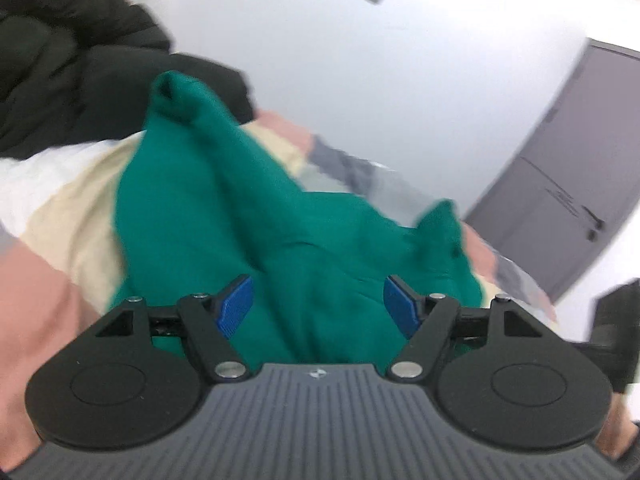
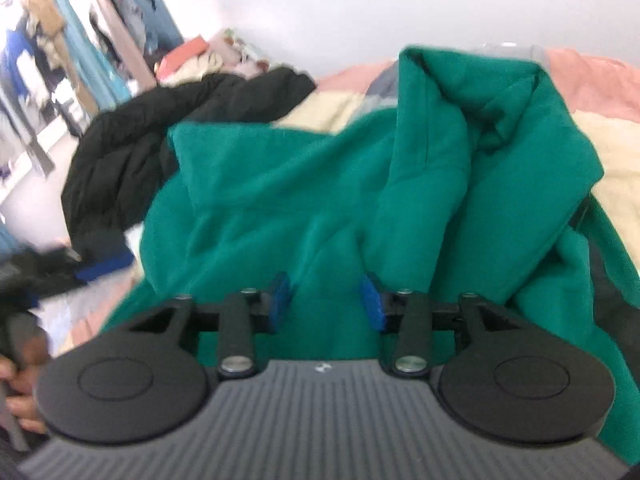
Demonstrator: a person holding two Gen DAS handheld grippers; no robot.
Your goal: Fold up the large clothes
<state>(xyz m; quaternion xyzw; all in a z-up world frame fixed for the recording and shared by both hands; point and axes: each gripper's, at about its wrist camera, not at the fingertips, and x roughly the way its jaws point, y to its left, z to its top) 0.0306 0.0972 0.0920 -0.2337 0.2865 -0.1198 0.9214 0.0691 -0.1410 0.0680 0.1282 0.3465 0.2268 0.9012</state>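
Note:
A large green garment (image 1: 224, 216) lies crumpled on a bed, with a sleeve end sticking up at the far side. In the right wrist view the same green garment (image 2: 280, 184) fills the middle, bunched and partly folded over itself. My left gripper (image 1: 318, 306) is open just above the green cloth, its blue pads (image 1: 236, 306) wide apart and holding nothing. My right gripper (image 2: 326, 302) is open over the cloth, with green fabric showing between its blue pads (image 2: 280, 300); they do not pinch it.
A black puffy jacket (image 1: 60, 64) lies beside the green garment and also shows in the right wrist view (image 2: 132, 152). The bed cover (image 1: 68, 208) is cream, pink and grey. A grey door (image 1: 560, 184) stands at the right. Hanging clothes (image 2: 60, 40) fill the far left.

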